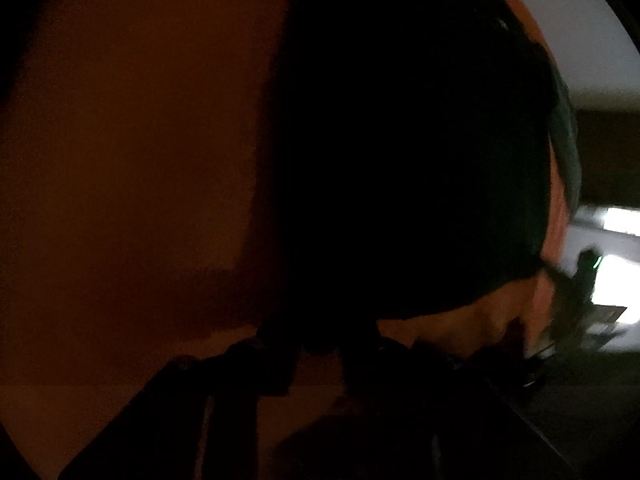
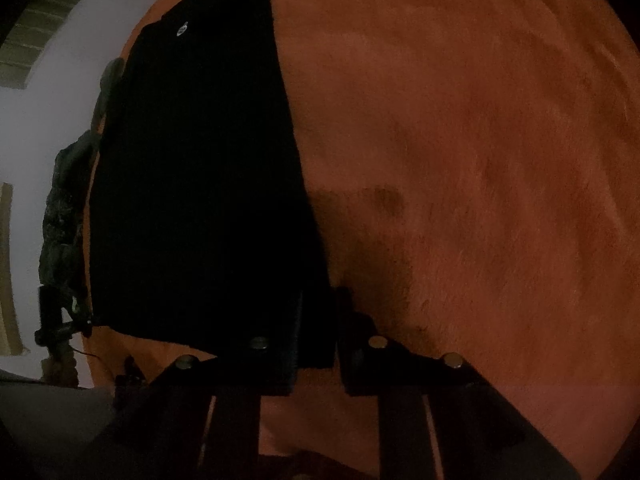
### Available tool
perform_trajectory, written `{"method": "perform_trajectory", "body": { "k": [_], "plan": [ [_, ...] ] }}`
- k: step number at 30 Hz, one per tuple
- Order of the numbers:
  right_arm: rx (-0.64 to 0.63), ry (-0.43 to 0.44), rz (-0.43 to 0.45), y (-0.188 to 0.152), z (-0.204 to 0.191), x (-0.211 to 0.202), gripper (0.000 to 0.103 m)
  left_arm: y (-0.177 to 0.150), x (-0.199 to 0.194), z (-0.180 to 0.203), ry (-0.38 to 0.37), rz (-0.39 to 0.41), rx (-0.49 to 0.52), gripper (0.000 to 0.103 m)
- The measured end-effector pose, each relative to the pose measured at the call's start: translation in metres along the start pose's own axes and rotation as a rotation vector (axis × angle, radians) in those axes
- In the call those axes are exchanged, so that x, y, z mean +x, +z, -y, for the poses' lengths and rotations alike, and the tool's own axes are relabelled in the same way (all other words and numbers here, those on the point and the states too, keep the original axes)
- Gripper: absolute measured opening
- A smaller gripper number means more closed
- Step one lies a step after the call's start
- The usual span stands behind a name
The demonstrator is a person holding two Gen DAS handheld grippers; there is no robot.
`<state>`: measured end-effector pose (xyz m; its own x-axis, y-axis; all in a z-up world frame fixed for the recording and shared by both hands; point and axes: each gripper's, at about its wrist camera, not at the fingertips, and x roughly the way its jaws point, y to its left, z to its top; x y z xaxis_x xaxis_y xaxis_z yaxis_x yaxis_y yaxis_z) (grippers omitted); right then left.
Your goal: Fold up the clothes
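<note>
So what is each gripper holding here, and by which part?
The right gripper pinches the black garment at its near corner. The left gripper sits at the garment's near edge, but the picture is too dark to confirm a hold.

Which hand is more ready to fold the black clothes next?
Probably the right. The right gripper has the black garment's near corner pinched between its fingers on the orange blanket. The left gripper's view is too dark to show a grip.

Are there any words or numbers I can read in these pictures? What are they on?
No readable words or numbers in either view.
Small pale round mark on the black garment: maybe a logo or button, too small and blurred to read.
Orange blanket: plain, no writing.
Left wrist view: too dark and blurred to show any text.
</note>
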<state>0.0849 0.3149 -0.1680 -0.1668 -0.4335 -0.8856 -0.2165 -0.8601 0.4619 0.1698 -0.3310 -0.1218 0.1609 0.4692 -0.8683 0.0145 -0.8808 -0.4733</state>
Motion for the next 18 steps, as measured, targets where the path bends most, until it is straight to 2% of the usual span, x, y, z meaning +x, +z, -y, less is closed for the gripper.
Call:
{"method": "perform_trajectory", "body": {
  "k": [2,6,7,9,14,15,18],
  "plan": [
    [0.009,0.009,-0.004,0.001,0.002,0.001,0.015,0.002,0.003,-0.013,-0.080,-0.002,-0.073,0.030],
    [0.003,0.018,-0.002,0.001,0.001,0.002,0.015,0.003,-0.001,-0.010,-0.122,0.054,-0.046,0.030],
    [-0.001,0.020,-0.001,0.001,0.001,0.001,0.015,0.005,-0.003,-0.007,-0.121,0.066,-0.026,0.025],
    [-0.015,0.022,0.011,-0.006,0.001,-0.001,0.011,0.008,-0.005,0.000,-0.117,0.089,0.015,0.008],
    [-0.015,0.044,0.003,-0.015,0.009,-0.007,0.011,0.012,-0.003,0.005,-0.044,0.076,0.076,0.009],
    [-0.008,0.052,-0.004,-0.015,0.011,-0.006,0.011,0.004,0.001,-0.002,-0.057,0.070,0.054,0.011],
    [0.035,0.093,-0.030,-0.014,0.018,-0.004,0.013,0.024,0.010,-0.006,-0.105,0.029,-0.049,0.022]
  ]
}}
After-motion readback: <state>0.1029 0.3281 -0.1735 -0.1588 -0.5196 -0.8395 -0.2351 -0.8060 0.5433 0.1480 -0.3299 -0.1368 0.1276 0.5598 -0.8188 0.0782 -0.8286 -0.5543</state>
